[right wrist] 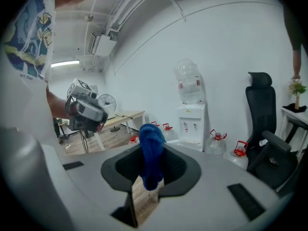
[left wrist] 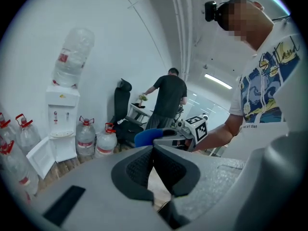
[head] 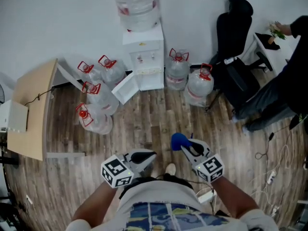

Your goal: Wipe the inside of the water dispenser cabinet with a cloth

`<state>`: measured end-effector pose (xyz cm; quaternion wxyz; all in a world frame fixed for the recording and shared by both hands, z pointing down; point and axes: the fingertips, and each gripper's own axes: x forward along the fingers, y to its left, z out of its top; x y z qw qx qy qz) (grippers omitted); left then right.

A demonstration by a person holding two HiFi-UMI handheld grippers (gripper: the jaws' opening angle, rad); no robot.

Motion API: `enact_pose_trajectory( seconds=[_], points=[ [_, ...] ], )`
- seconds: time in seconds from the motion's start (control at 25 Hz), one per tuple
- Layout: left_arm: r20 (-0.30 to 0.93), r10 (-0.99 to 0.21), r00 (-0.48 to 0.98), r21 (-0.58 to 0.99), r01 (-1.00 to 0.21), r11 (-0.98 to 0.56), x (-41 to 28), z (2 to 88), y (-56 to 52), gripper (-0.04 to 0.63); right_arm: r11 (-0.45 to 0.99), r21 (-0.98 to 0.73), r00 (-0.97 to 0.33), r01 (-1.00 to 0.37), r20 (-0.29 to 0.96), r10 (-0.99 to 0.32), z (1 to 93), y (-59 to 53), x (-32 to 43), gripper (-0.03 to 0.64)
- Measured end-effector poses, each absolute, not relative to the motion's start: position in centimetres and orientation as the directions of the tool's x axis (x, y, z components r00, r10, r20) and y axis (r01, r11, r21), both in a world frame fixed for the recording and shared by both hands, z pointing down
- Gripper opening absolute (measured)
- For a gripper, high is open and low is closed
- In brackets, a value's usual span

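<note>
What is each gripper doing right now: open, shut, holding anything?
Left gripper: shut, nothing between its fingers.
Right gripper: shut on the blue cloth.

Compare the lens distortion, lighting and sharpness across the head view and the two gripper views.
Head view: even, soft light; the wood floor planks bow outward, the corners darken, and the water dispenser is sharp. Left gripper view: strong fisheye with a black rim; the ceiling light strip glares. Right gripper view: same fisheye rim; the blue cloth reads clearly up close.

Water dispenser against the wall, bottles on both sides, desk left, chair right.
</note>
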<state>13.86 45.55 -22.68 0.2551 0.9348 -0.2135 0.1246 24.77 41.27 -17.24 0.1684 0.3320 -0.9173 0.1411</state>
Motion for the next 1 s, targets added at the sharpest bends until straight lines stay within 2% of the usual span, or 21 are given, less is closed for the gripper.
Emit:
enact_pose_trajectory(
  seconds=[0.2, 0.6, 1.0],
  points=[
    [0.310, -0.325, 0.894, 0.403, -0.433, -0.806, 11.9, -25.0, 48.5, 0.003, 0.748, -0.141, -0.733, -0.649, 0.381, -0.564, -19.2, 45.1, 22.0, 0.083],
    [0.275, -0.376, 0.885, 0.400, -0.460, -0.793, 1.0, -25.4, 54.8, 0.003, 0.756, -0.142, -0.745, -0.639, 0.358, -0.563, -21.4, 51.2, 11.2, 0.083],
    [0.251, -0.376, 0.892, 0.414, -0.450, -0.791, -6.2, -24.7, 59.3, 0.003, 0.731, -0.119, -0.713, -0.671, 0.372, -0.594, -21.9, 56.4, 5.1, 0.083]
  ],
)
